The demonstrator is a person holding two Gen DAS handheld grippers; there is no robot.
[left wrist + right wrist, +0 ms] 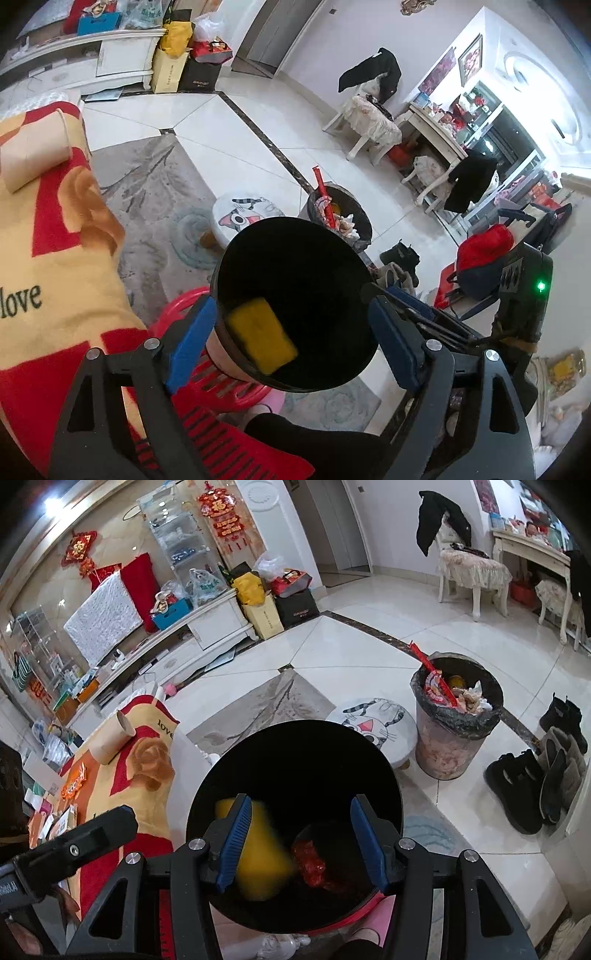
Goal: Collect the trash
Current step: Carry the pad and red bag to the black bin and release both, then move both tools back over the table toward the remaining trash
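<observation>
Black bin between the left gripper's pads, with trash already inside it.

The left gripper (291, 325) straddles a small black bin (295, 258): its blue left pad (192, 339) lies against the bin's wall, while the right pad (388, 339) stands just beside the rim, and whether it touches I cannot tell. In the bin lies a yellow sponge-like block (262, 339). The right gripper (303, 845) hangs over the bin's (295, 760) mouth, jaws partly apart and empty, with the yellow block (262, 864) and a crumpled red wrapper (314, 864) below them. The bin sits over a red plastic stool (192, 373). Farther out on the tiled floor stands a full trash can (439, 746) lined with a black bag, beside a round stool with a cat cushion (373, 723). A cardboard tube (110, 738) lies on the red and yellow blanket (151, 760).
</observation>
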